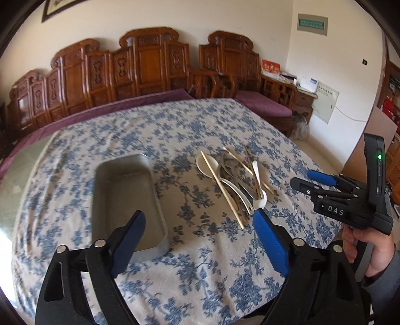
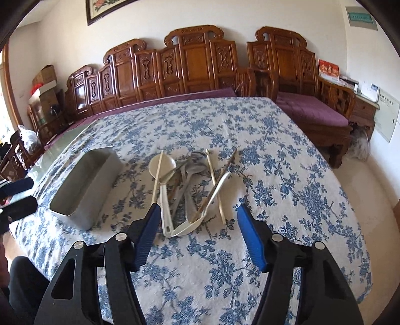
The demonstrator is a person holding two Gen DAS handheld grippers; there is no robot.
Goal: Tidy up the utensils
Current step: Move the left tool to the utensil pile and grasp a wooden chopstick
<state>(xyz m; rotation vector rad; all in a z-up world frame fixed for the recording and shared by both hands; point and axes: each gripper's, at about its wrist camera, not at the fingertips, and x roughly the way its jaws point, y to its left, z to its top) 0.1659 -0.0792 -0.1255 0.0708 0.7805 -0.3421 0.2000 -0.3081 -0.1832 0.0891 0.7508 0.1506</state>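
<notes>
On the tabletop (image 2: 250, 130), utensil pile (image 2: 190, 185) sits beside empty metal tray (image 2: 75, 200), so right hand-held gripper (image 2: 197, 212) hovers spread wide over it for first pick; left hand-held gripper (image 1: 200, 217) also agape, holding nothing.

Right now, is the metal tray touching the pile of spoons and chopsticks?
Apart. The right wrist view shows a strip of flowered cloth between the tray and the pile.

Blue floral tablecloth (image 2: 250, 140) covers table, fills centre of frame; carved wooden bench (image 2: 195, 62) with purple cushion (image 2: 312, 107) along back wall; framed picture (image 2: 105, 8) upper left; cardboard boxes (image 2: 46, 75) stacked far left; red card (image 2: 328, 70) upper right
</notes>
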